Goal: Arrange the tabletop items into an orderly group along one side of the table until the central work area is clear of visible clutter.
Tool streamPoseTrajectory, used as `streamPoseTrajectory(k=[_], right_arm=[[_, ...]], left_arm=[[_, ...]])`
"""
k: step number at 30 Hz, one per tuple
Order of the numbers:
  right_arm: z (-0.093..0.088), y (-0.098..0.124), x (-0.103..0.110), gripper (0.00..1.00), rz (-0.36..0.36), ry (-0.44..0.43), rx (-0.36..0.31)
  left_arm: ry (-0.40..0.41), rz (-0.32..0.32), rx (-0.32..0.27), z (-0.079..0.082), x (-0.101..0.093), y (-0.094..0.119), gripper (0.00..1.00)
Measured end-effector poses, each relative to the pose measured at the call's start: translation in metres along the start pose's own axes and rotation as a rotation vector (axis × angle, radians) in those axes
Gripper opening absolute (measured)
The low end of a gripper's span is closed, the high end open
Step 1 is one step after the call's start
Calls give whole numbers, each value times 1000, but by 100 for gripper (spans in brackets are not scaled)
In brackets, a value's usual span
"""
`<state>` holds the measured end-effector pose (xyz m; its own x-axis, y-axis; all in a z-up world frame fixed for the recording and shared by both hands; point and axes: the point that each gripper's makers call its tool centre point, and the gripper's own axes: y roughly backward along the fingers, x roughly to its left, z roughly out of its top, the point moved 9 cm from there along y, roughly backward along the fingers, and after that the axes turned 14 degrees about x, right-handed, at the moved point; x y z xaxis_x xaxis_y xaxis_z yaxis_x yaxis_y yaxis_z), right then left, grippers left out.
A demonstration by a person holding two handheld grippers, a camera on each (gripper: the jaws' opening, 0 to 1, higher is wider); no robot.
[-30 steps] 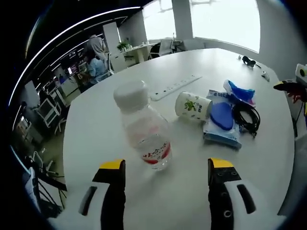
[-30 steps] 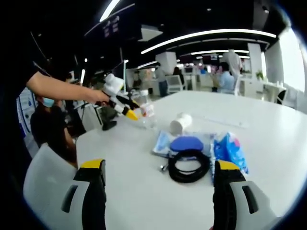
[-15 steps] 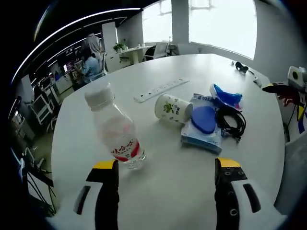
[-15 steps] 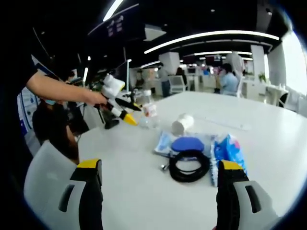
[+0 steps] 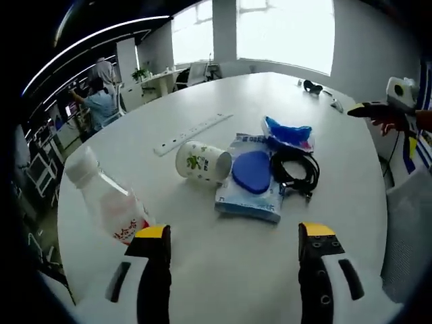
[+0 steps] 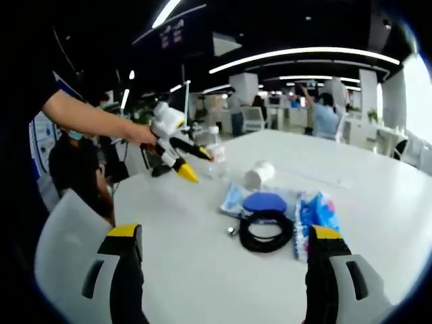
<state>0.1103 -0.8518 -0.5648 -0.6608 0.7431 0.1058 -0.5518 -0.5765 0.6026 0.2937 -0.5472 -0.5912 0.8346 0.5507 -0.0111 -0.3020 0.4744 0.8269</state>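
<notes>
1. Water bottle point(image 5: 108, 206): clear plastic, white cap, upright near the table edge, beside the left gripper point(image 5: 233, 233). Probably light and slippery; best taken around the body.
2. Paper cup point(image 5: 202, 163): on its side mid-table, crushable, liable to roll.
3. Blue wipes pack point(image 5: 251, 192), coiled black cable point(image 5: 295, 170): soft, floppy, touching one another.
4. Left gripper: jaws apart, empty. Right gripper point(image 6: 223, 243): jaws apart, empty.
5. Table point(image 5: 223, 270): white, smooth, rounded; a power strip point(image 5: 192, 125) lies farther off. Open office, bright windows.
</notes>
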Motion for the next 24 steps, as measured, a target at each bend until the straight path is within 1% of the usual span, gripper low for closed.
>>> streamPoseTrajectory(k=[5,8,11,16,20,24], right_arm=[[-7,6,3,100,-6,8,12],[-12,9,4,100,-11,18,25],[-15,11,5,100,-13,21,32],[-19,17,3,100,-21,7,30],[-23,20,1,100,-27,-9,29],[-27,22,1,100,-30,-18,29]], left_arm=[[3,-13,-19,13,2,-3,72],[-5,-5,-10,18,4,-5,70],[-9,-1,-13,24,5,-7,68],[-32,6,-10,36,4,-13,64],[-29,-10,-9,45,-1,-25,63],[-45,-12,0,49,-5,-34,63]])
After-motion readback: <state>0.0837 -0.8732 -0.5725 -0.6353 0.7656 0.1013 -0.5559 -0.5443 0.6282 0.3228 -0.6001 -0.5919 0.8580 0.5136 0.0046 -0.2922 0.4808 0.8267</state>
